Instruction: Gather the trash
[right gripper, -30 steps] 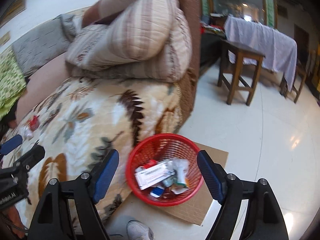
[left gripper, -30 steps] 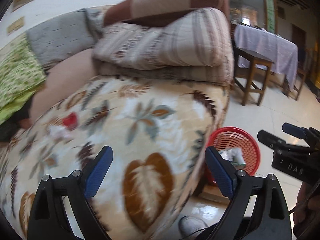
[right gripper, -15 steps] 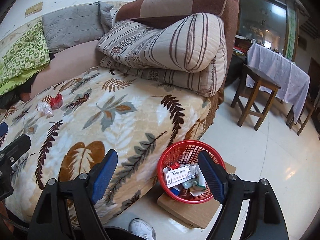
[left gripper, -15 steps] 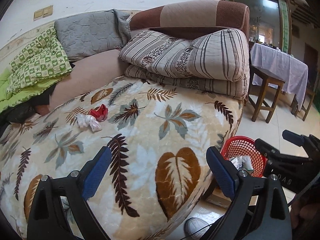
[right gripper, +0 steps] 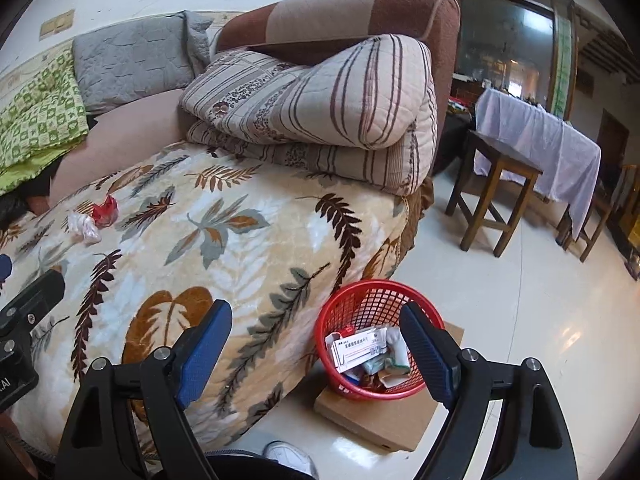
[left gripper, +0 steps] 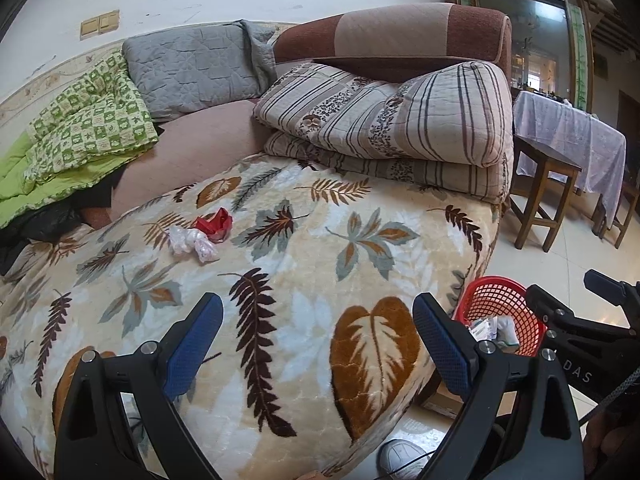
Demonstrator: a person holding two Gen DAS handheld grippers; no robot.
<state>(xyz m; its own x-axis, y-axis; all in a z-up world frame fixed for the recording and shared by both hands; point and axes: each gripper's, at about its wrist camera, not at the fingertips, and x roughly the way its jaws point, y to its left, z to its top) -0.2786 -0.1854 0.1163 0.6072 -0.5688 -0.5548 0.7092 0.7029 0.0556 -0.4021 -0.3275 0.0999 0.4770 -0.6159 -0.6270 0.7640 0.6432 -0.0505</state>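
Note:
A crumpled red wrapper [left gripper: 215,222] and a crumpled white plastic piece [left gripper: 191,241] lie side by side on the leaf-patterned blanket [left gripper: 304,280]. They also show far left in the right wrist view, the red wrapper [right gripper: 105,210] and the white piece [right gripper: 83,227]. A red mesh basket [right gripper: 372,306] with boxes and wrappers stands on a cardboard box [right gripper: 384,420] on the floor beside the bed; it also shows in the left wrist view [left gripper: 502,312]. My left gripper [left gripper: 318,344] is open and empty above the blanket. My right gripper [right gripper: 316,354] is open and empty near the basket.
Folded striped quilts [left gripper: 384,120] and a brown cushion [left gripper: 400,32] are stacked at the bed's far end. Green bedding [left gripper: 80,128] and a grey pillow [left gripper: 192,68] lie at the back left. A wooden stool [right gripper: 492,196] and a cloth-covered table [right gripper: 536,136] stand on the tiled floor right.
Both grippers have pulled back and tilted up, away from the basket. More of the bed and the two trash pieces have come into view. Both stay open and empty.

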